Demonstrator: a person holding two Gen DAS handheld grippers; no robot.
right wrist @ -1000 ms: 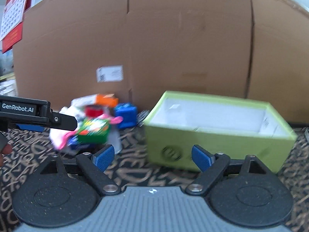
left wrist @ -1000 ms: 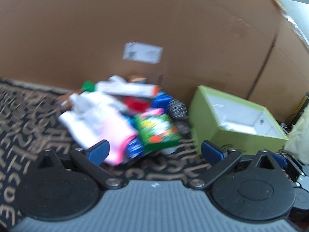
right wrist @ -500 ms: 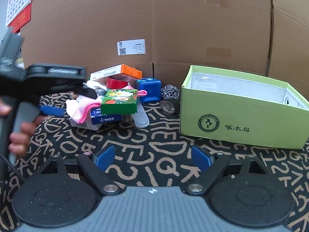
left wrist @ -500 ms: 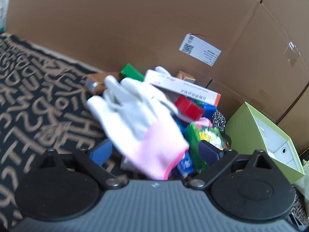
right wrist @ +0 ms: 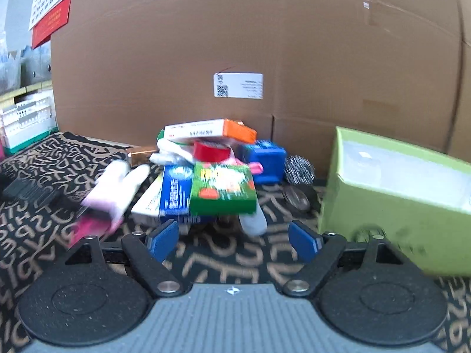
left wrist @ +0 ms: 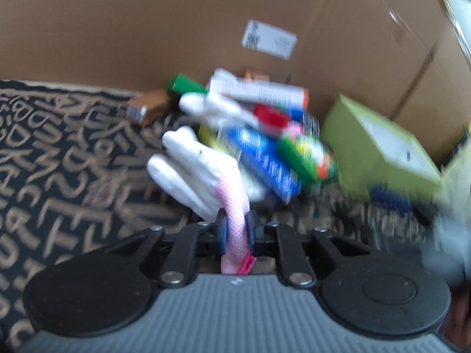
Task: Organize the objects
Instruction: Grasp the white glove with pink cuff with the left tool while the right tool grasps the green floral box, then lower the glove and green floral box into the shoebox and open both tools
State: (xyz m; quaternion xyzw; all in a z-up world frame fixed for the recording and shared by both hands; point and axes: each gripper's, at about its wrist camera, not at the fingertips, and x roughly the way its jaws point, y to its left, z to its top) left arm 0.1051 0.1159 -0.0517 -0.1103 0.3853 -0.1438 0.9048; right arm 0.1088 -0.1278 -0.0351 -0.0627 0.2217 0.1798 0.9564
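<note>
My left gripper (left wrist: pixel 235 231) is shut on the pink cuff of a white glove (left wrist: pixel 191 170), whose fingers point away over the lettered mat (left wrist: pixel 59 176). Behind it lies a pile: a blue box (left wrist: pixel 265 161), a green packet (left wrist: pixel 306 153), a white-and-orange box (left wrist: pixel 259 91) and a red piece (left wrist: pixel 270 116). In the right wrist view the glove (right wrist: pixel 117 188) is a blur left of the pile, with the left gripper (right wrist: pixel 29 191) dark behind it. My right gripper (right wrist: pixel 234 239) is open and its jaws are closing. Only mat lies between them, just short of the green packet (right wrist: pixel 222 189).
An open lime-green box (right wrist: pixel 397 206) stands at the right, with a blue cube (right wrist: pixel 265 158) and a steel scourer (right wrist: pixel 298 169) between it and the pile. A tall cardboard wall (right wrist: pixel 265 44) closes the back. Shelving (right wrist: pixel 26 114) and a calendar (right wrist: pixel 50 6) are at far left.
My left gripper has shut on the glove's pink cuff, and the glove has come off the pile toward the left. The right gripper has moved in close to the pile.
</note>
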